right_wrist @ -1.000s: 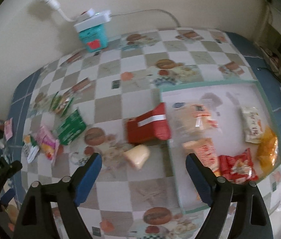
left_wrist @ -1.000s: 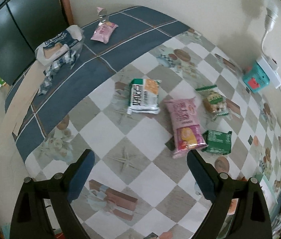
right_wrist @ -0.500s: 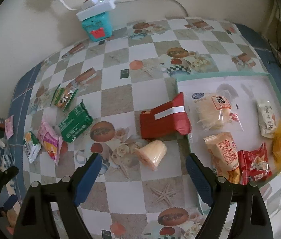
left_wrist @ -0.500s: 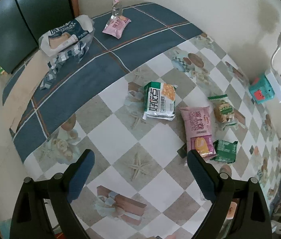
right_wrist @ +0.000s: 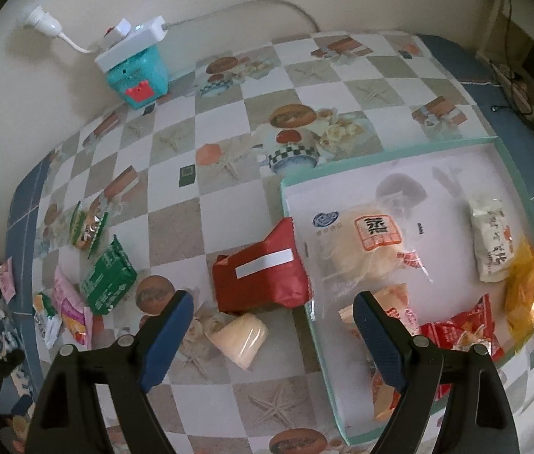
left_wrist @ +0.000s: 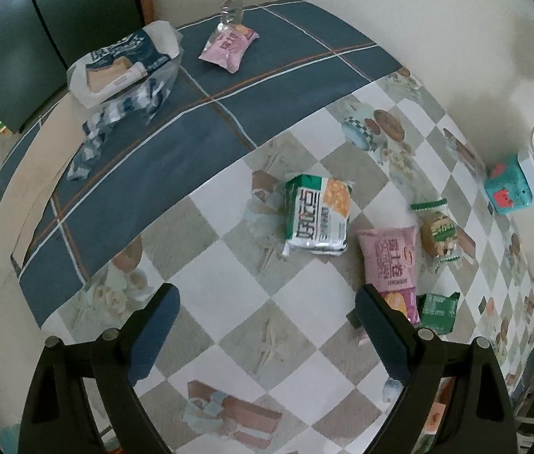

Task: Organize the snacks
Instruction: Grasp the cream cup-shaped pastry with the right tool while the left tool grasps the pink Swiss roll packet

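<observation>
Two views are looking steeply down along two hand-held tools at a tabletop (right_wrist: 229, 87) covered in a checked cloth with snacks scattered over it.

The right tool (right_wrist: 272, 321) is hanging with its jaws wide apart and nothing between them. Below it, a red packet (right_wrist: 263, 276) is lying on the cloth with one end touching the rim of a shallow white tray (right_wrist: 399, 151) with a teal edge. A small pale wrapped snack (right_wrist: 238, 336) is sitting just beside the red packet, nearer the camera. The tray is already holding several packets, among them a clear bag of pale crackers (right_wrist: 365, 249), a white packet (right_wrist: 492, 242), a yellow one (right_wrist: 524, 295) and a red one (right_wrist: 460, 333).

The left tool (left_wrist: 267, 325) is also standing wide and empty, over bare cloth. Ahead of it are lying a green and white packet (left_wrist: 318, 215), a pink packet (left_wrist: 390, 261), a small dark green packet (left_wrist: 437, 312) and a round biscuit in clear wrap (left_wrist: 437, 229). Another pink packet (left_wrist: 229, 47) and a bagged loaf (left_wrist: 123, 64) are resting well apart on the blue border.

The task seems to be in its gathering stage, with loose snacks waiting to go into the tray. The next move probably calls for lowering a tool over the nearest packet and closing gently on its crinkly wrapper.
</observation>
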Available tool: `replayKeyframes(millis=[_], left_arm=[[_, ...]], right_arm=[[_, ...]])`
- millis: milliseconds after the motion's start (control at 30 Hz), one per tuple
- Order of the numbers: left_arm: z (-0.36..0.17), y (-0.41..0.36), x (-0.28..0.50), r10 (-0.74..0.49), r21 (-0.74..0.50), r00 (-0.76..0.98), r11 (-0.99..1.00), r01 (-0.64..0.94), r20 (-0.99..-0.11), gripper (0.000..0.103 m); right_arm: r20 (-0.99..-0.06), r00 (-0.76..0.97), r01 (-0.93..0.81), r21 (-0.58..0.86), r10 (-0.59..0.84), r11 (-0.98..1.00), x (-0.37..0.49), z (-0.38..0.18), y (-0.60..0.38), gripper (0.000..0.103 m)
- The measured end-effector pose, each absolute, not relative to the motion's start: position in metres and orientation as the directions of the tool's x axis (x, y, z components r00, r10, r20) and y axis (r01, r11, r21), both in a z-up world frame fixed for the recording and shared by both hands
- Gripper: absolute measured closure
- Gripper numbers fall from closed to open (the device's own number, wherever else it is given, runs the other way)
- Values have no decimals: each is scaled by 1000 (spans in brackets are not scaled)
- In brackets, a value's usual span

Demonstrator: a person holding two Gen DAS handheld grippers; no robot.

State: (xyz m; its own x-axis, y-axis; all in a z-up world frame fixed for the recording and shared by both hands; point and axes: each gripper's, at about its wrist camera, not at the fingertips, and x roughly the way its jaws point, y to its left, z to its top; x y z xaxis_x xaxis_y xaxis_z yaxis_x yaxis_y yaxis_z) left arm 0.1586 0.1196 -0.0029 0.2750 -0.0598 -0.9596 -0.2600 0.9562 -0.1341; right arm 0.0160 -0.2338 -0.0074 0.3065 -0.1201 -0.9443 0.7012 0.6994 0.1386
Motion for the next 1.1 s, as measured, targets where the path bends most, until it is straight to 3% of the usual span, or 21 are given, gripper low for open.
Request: replayKeyframes(millis=[600,800,933,1100], left_arm=[[-22,66,170,-48,-74,230,991,-107,-972,9],[-28,67,171,-39,-63,204,992,-109,-978,9],[-30,65,173,-40,-61,198,993,-100,-979,9],[-33,61,172,-41,-59,194,994,-89,-980,9]], right_arm=[[-960,254,645,76,-119,760,30,-26,-205,15],[-965,236,600,49,-118,799,33,-34,-190,19],[-970,216,579,36,-110,815,34,-44,-189,29],[-972,196,569,8,-127,822,35,-56,-191,30]])
